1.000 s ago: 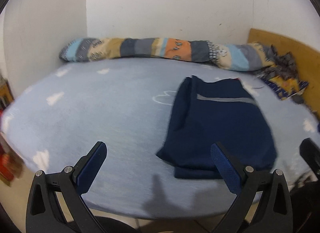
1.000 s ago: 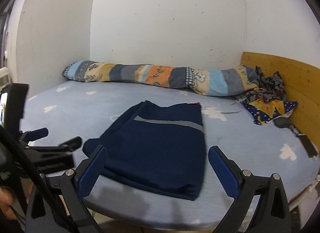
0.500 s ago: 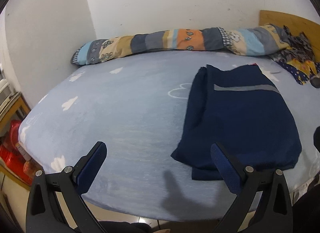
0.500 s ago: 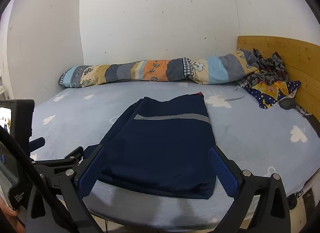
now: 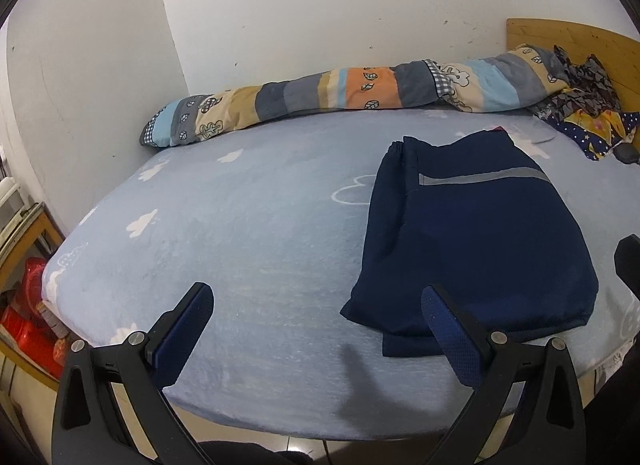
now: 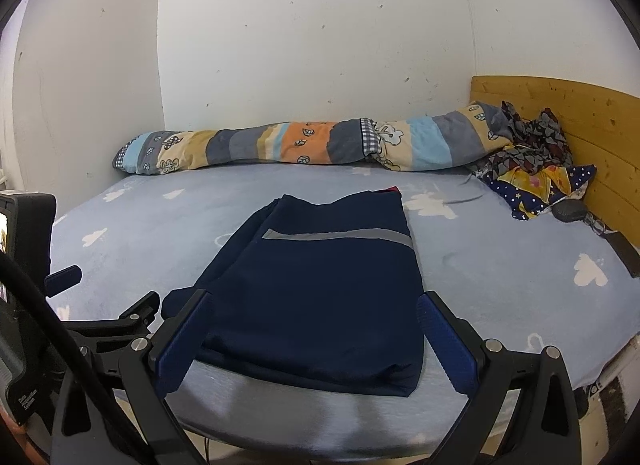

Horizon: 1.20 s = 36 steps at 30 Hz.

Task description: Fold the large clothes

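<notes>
Both tools drawn back from bed [image 5: 248, 225] | left tool [image 5: 316, 329], right tool [image 6: 316, 329] spread, empty | navy garment [image 6: 320, 289] lies folded, fold likely complete

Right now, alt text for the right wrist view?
A folded navy garment with a grey stripe lies on a light blue bed, framed by the open right claw. A patchwork bolster lines the wall behind.

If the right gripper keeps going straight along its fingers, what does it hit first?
Most likely the folded navy garment: it lies centred between the open right gripper fingers, its near edge just ahead on the blue bedsheet. Height above the bed is unclear, so it might skim over it.
</notes>
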Available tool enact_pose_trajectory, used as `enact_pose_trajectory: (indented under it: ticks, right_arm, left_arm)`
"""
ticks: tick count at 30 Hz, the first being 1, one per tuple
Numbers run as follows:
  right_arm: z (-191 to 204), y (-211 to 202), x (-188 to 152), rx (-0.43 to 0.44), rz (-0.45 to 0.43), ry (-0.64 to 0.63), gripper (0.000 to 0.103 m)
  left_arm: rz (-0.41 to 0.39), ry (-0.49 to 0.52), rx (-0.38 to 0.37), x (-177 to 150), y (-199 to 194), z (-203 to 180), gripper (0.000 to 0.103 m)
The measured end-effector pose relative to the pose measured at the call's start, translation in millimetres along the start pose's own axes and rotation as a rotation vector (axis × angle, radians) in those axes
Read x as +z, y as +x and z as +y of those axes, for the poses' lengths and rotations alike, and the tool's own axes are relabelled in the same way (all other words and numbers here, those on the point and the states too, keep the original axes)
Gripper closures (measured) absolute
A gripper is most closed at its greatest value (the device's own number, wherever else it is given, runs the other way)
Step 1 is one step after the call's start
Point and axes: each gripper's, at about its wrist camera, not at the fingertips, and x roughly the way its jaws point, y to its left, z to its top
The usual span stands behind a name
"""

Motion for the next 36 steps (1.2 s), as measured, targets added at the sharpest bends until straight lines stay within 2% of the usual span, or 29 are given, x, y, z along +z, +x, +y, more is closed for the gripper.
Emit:
enact_pose_trajectory:
  ticks: [36]
  right_arm:
    - [1.3, 5.4, -3.2, -0.006, 0.021, -0.024, 0.001]
  left_arm:
    - [-0.005, 0.002, -0.017, -1.7, -1.8, 1.6, 0.0]
